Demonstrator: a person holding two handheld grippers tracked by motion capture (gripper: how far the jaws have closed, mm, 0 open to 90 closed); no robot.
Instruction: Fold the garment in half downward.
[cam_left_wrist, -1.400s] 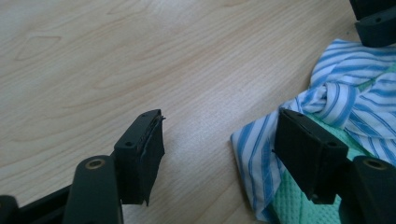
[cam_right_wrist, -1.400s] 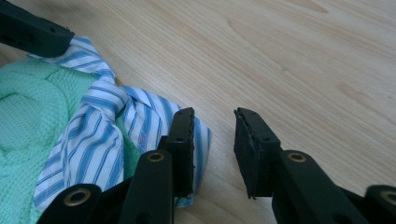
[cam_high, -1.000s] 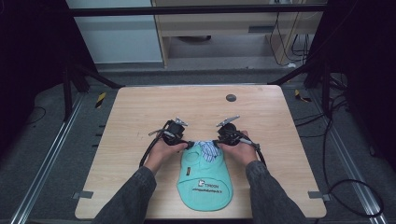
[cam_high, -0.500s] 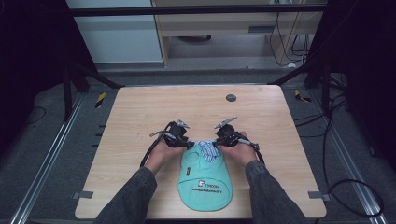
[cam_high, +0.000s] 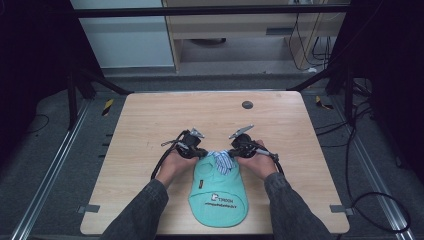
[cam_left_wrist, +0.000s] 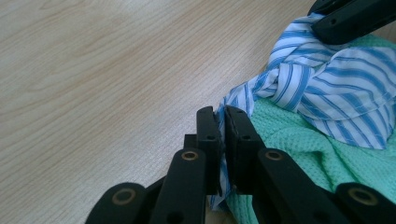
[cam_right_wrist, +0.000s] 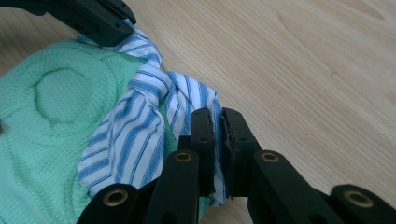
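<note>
A mint-green knitted garment (cam_high: 218, 189) with a printed logo lies flat at the table's front middle. At its far end sits a blue-and-white striped collar (cam_high: 221, 161), bunched and twisted. My left gripper (cam_high: 198, 152) is shut on the collar's left edge; in the left gripper view the striped cloth (cam_left_wrist: 322, 88) runs between the closed jaws (cam_left_wrist: 221, 122). My right gripper (cam_high: 235, 152) is shut on the collar's right edge, with the striped fabric (cam_right_wrist: 135, 126) pinched at its tips (cam_right_wrist: 217, 122). Both hands rest on the table beside the garment.
A small dark round disc (cam_high: 247, 105) is set in the wooden table (cam_high: 150, 120) near its far edge. Cables trail from both grippers across the tabletop. Dark frame posts and floor cables surround the table.
Both grippers have drawn slightly nearer the person, still holding the striped collar. The garment has barely shifted.
</note>
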